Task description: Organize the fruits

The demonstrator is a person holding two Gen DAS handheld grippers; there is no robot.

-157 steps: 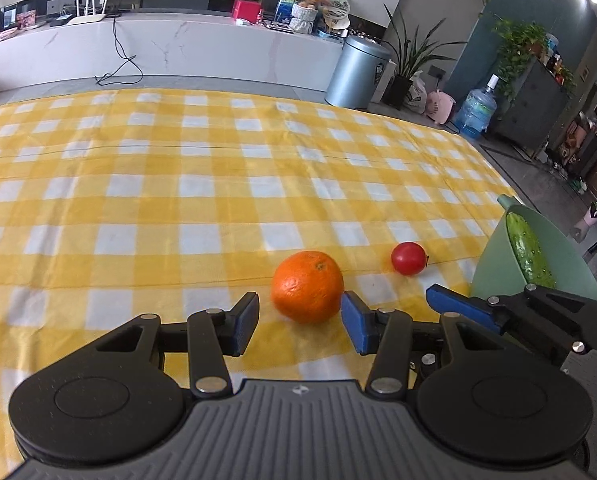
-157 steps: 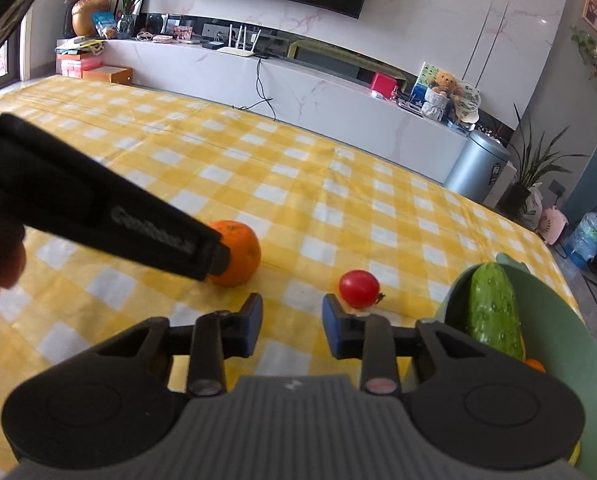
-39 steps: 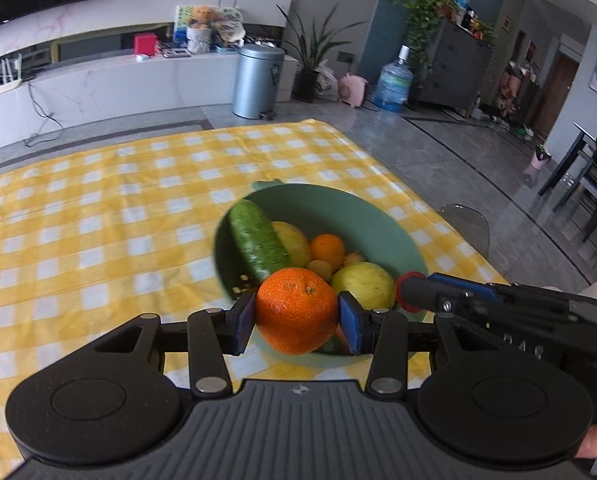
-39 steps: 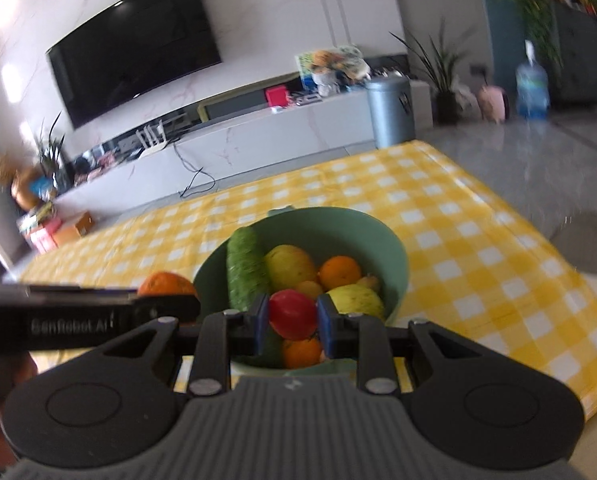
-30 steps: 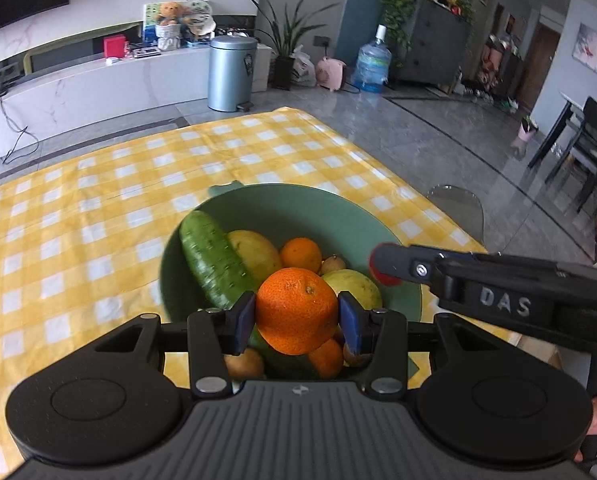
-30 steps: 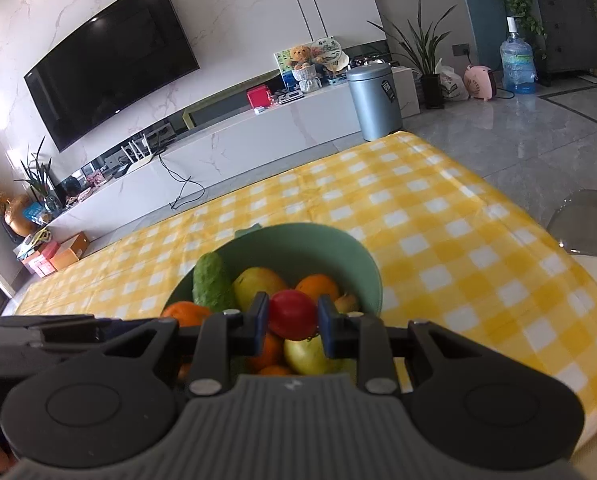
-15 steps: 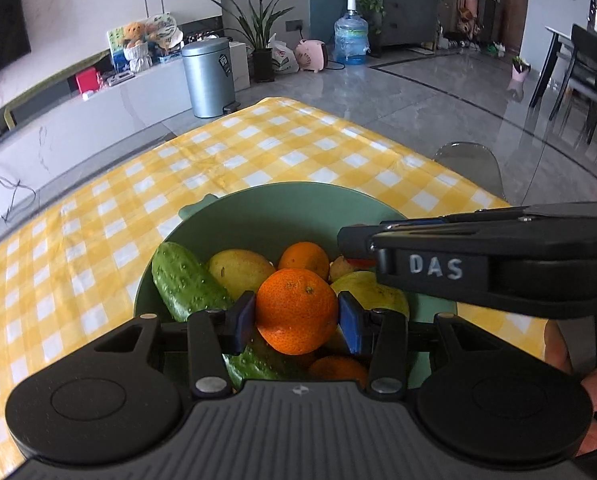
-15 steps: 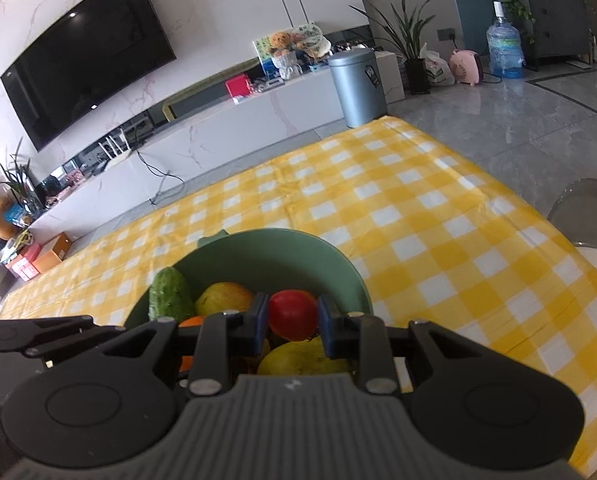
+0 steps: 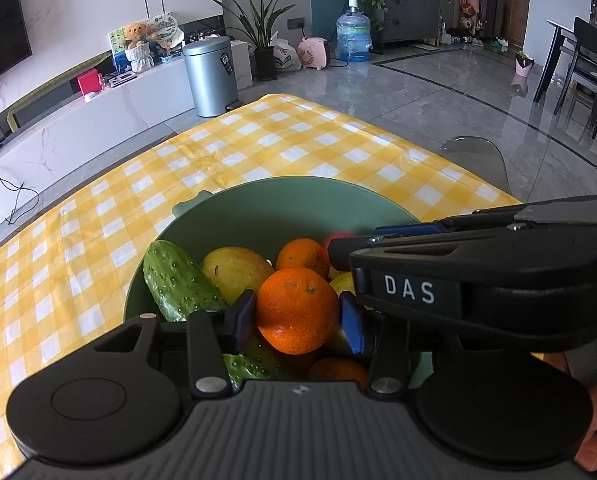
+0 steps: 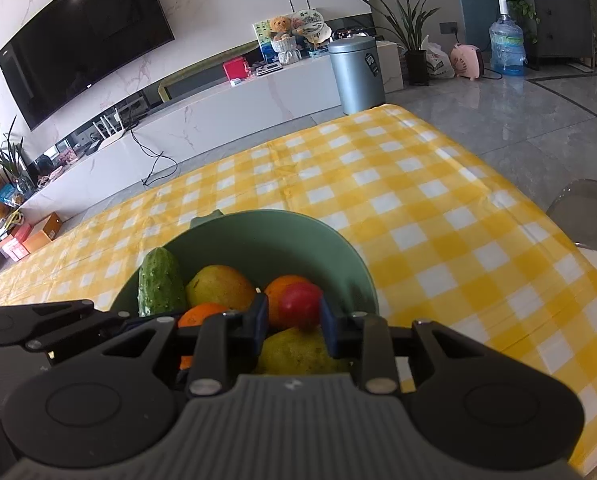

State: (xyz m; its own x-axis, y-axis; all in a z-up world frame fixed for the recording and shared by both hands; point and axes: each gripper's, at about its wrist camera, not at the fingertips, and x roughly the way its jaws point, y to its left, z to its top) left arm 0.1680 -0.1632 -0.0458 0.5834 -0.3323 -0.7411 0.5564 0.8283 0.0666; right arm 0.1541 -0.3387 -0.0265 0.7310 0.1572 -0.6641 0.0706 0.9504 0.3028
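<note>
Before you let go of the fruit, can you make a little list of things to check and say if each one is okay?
1. Orange over the green bowl: ok.
2. Left gripper jaws opening, orange between them: ok. Whether the pads have let go: cannot tell.
3. Tomato over the bowl: ok.
4. Right gripper jaws opening too, tomato between them, the left pad looks clear of it: ok.
5. Fruit underneath to land on, such as the pear and the cucumber: ok. Whether the round ones will roll: cannot tell.
6. Grippers clear of each other: cannot tell, they crowd close together over the bowl.
</note>
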